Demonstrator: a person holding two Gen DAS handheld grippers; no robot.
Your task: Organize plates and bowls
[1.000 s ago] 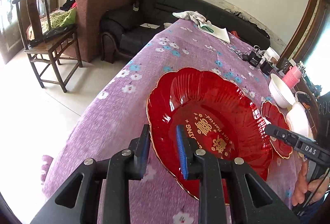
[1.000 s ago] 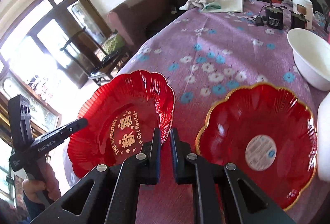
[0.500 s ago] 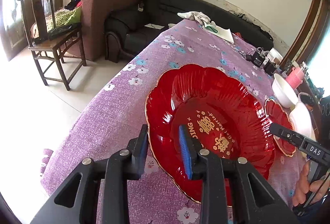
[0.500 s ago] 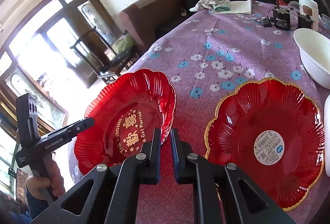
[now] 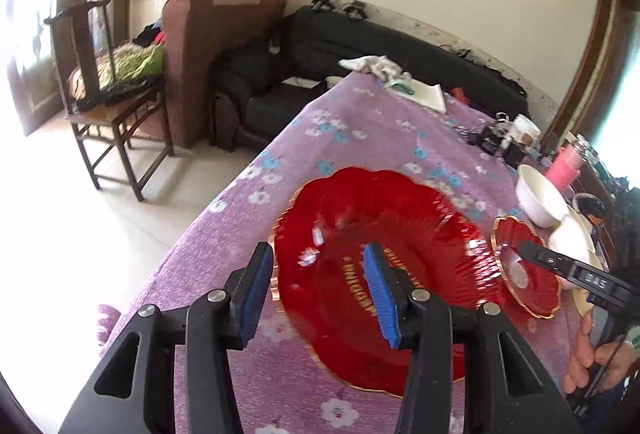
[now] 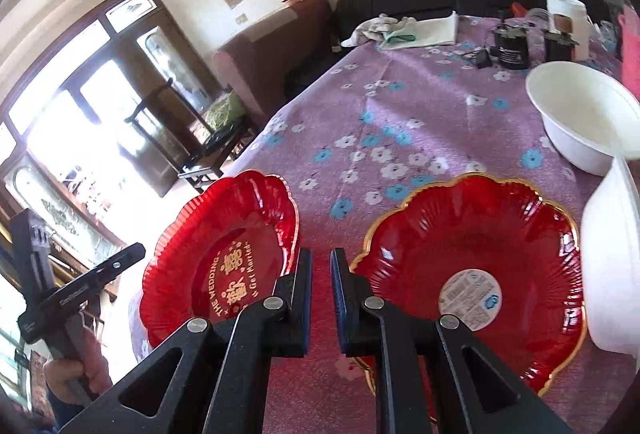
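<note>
We judge the coming move to turn on the near rim of the wedding plate, the red scalloped dish lettered in gold at the table's left edge. In the left wrist view the left gripper straddles that rim at about 8 o'clock on the plate: one blue pad stands outside the gold edge over the purple tablecloth, the other over the plate's inner slope. The jaws are spread wide and pinch nothing; whether either pad touches the plate we cannot tell, since the view is blurred here.

The plate is round, so no long axis matters; the rim section between the pads runs roughly 6 to 12 o'clock.

In the right wrist view the right gripper hovers over bare cloth between the wedding plate, at its 10 o'clock, and the second red plate with the round sticker, at its 2 o'clock. Its jaws stand a narrow gap apart and hold nothing. The left hand is clearly nearer the wedding plate.

A white bowl sits at 1 o'clock beyond, apart from both plates.
</note>
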